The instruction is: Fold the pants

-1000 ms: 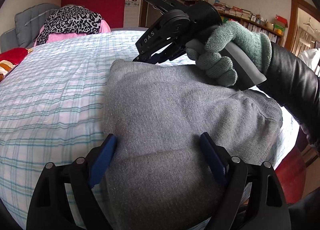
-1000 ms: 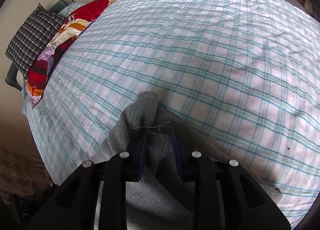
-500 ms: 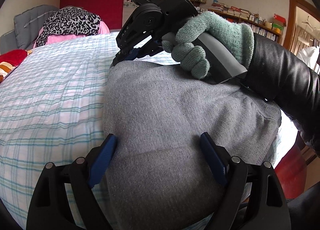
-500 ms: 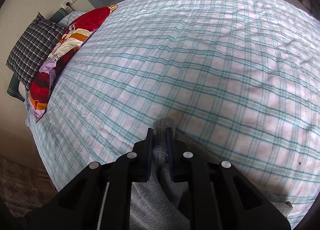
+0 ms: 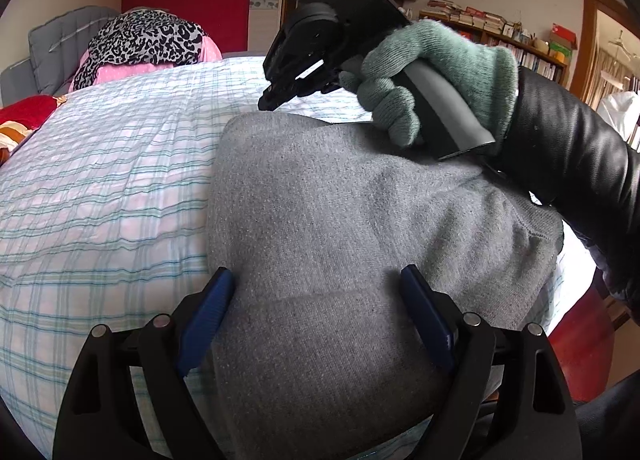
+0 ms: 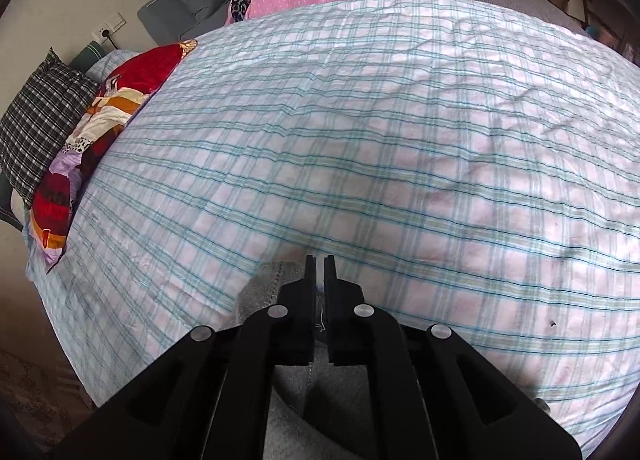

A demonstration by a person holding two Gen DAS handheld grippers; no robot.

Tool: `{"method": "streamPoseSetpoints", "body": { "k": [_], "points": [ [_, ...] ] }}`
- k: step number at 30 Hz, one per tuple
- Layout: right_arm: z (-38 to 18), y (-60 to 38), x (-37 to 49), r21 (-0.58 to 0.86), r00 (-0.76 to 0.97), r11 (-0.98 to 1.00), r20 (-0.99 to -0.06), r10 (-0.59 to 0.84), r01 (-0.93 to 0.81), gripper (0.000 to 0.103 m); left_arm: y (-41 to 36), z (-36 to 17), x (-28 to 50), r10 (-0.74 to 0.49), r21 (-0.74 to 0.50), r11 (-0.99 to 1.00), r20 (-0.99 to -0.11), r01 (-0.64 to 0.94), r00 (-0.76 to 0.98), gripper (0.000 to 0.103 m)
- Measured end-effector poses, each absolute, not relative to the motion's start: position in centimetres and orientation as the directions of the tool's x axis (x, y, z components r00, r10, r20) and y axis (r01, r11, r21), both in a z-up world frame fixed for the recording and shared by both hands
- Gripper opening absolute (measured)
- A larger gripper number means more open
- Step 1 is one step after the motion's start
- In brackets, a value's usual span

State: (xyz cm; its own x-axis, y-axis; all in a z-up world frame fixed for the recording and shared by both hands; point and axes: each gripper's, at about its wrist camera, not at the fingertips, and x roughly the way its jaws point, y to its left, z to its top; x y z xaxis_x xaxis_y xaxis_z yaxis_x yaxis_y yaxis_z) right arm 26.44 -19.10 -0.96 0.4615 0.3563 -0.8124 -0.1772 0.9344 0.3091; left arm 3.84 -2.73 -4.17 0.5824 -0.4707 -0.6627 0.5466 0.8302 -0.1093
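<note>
Pants: the grey pants (image 5: pixel 344 244) lie folded in a thick stack on the bed (image 5: pixel 104 195), at its near edge, with one hemmed corner toward the middle of the bed.
Left hand-held gripper: the left hand-held gripper (image 5: pixel 316 316) stands with its jaws wide apart, the blue pads either side of the near end of the stack, not visibly pinching it.
Right hand-held gripper: the right hand-held gripper (image 6: pixel 319 280), in a green-gloved hand (image 5: pixel 436 75), is at the far corner of the pants; its jaws have just been opening a little from nearly closed, the pads not seen pressing on cloth, though a thread hangs in the gap further back.
Doing it well: probably the far corner is being set down; lift clear without dragging the hem, and keep the edges aligned.
Surface: soft checked sheet (image 6: pixel 400 163), lightly creased.
Room: pillows (image 6: pixel 44 119) beyond the pants at the bed's side, bookshelves (image 5: pixel 500 31) behind.
</note>
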Motion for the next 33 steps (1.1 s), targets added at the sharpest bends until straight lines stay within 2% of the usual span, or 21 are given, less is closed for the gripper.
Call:
{"method": "streamPoseSetpoints", "body": {
  "k": [1,5,15,26,33],
  "points": [
    [-0.1,-19.4,25.7,0.300,0.487,0.936,-0.799,0.352,-0.183,0.026,-2.8,-4.2,3.8,-0.466,-0.107,0.833,-0.665,0.543,0.584,0.084],
    [2.6,-20.3,22.2,0.257,0.551,0.943,-0.765,0.333,-0.213,0.033,-3.0,-4.2,3.8,-0.445,-0.092,0.844,-0.670,0.528,0.594,0.085],
    [3.6,-21.3,10.3,0.145,0.644,0.954,-0.710,0.285,-0.262,0.034,-3.3,-4.1,3.6,-0.413,-0.069,0.860,-0.677,0.505,0.610,0.085],
    [0.3,-23.7,0.2,0.030,0.751,0.980,-0.638,0.171,-0.198,0.040,-3.4,-4.1,3.1,-0.394,-0.049,0.867,-0.676,0.497,0.622,0.085],
    [-2.9,-25.4,-2.0,0.049,0.770,0.986,-0.619,0.154,-0.158,0.044,-3.5,-4.0,2.5,-0.381,-0.026,0.867,-0.676,0.497,0.631,0.085]
  ]
}}
